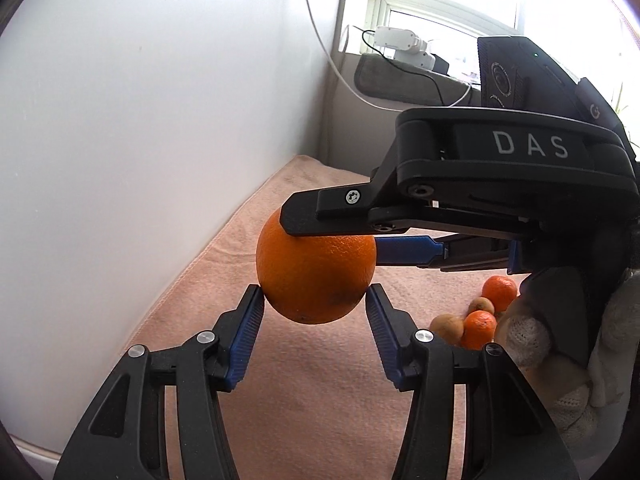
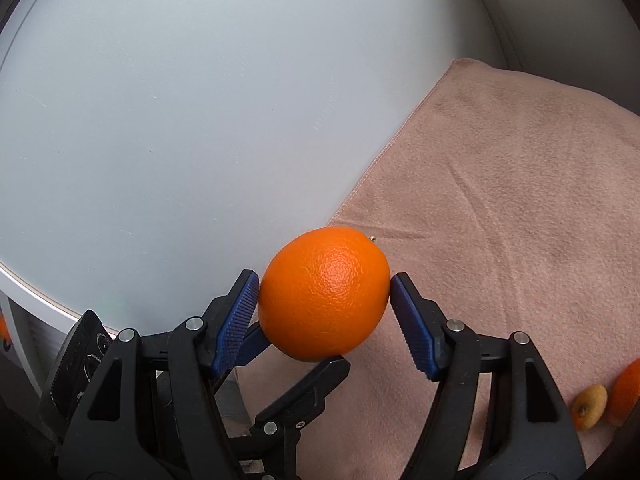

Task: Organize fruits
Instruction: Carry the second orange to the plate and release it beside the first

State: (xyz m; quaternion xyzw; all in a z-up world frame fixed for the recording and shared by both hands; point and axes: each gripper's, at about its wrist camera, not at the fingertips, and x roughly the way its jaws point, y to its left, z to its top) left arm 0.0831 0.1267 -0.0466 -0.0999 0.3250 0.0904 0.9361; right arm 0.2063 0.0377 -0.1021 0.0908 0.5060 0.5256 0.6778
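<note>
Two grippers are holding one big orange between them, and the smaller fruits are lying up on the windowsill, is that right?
Not quite. The smaller fruits lie on the pink towel, down to the right of the big orange; the left wrist view shows it. The rest holds: the left gripper and the right gripper both grip that orange.

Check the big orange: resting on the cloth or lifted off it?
Lifted. The orange hangs clear above the pink cloth, pinched between both hand-held grippers, left and right.
</note>
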